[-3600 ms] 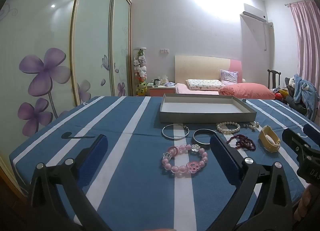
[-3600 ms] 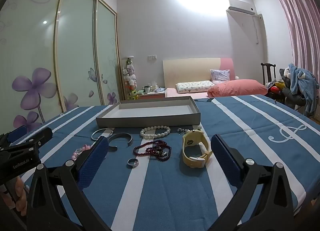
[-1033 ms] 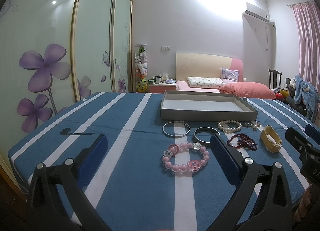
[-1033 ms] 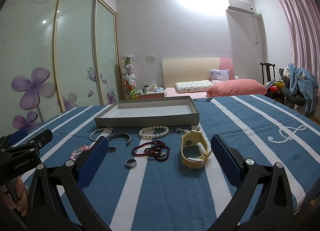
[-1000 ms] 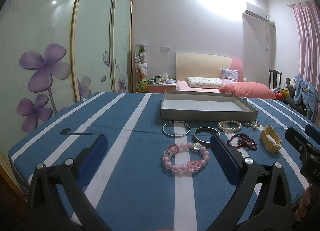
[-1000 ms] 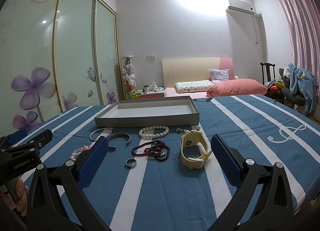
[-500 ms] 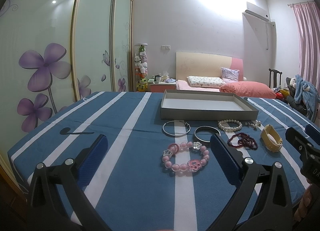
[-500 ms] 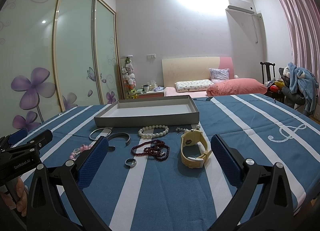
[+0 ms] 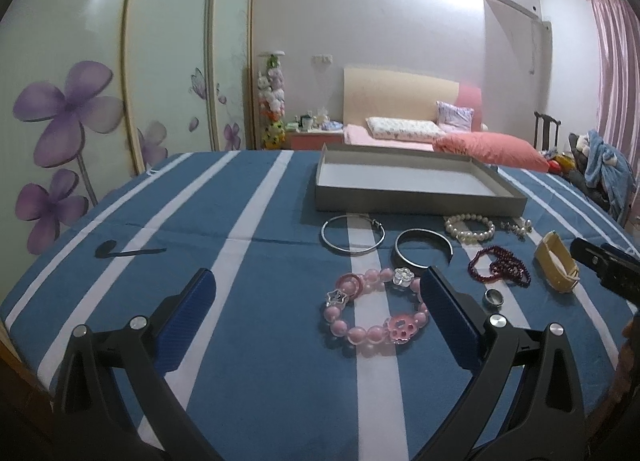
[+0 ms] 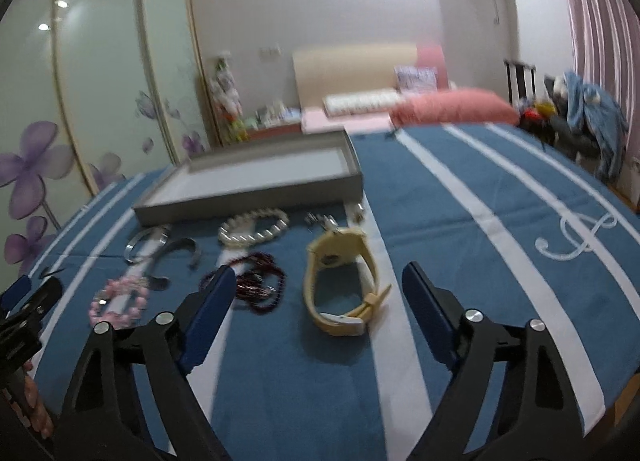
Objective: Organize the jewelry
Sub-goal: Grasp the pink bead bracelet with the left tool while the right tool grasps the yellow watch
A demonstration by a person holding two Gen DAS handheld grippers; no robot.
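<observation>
Right wrist view: right hand-held gripper [image 10: 316,293] closing, pads clear of the yellow watch [image 10: 340,281] lying between them on the table [image 10: 500,261]. Left hand-held gripper [image 9: 316,293] spread wide, empty, above the pink bead bracelet [image 9: 374,311]. Grey tray [image 9: 416,207] behind; pearl bracelet [image 9: 469,226], bangle [image 9: 352,238], cuff [image 9: 422,249], dark red beads [image 9: 500,269], ring [image 9: 493,297] before it.

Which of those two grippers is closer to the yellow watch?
The right gripper: the yellow watch lies just ahead between its closing, still clear fingers. The left gripper sits over the pink bead bracelet, the watch off to its right.
</observation>
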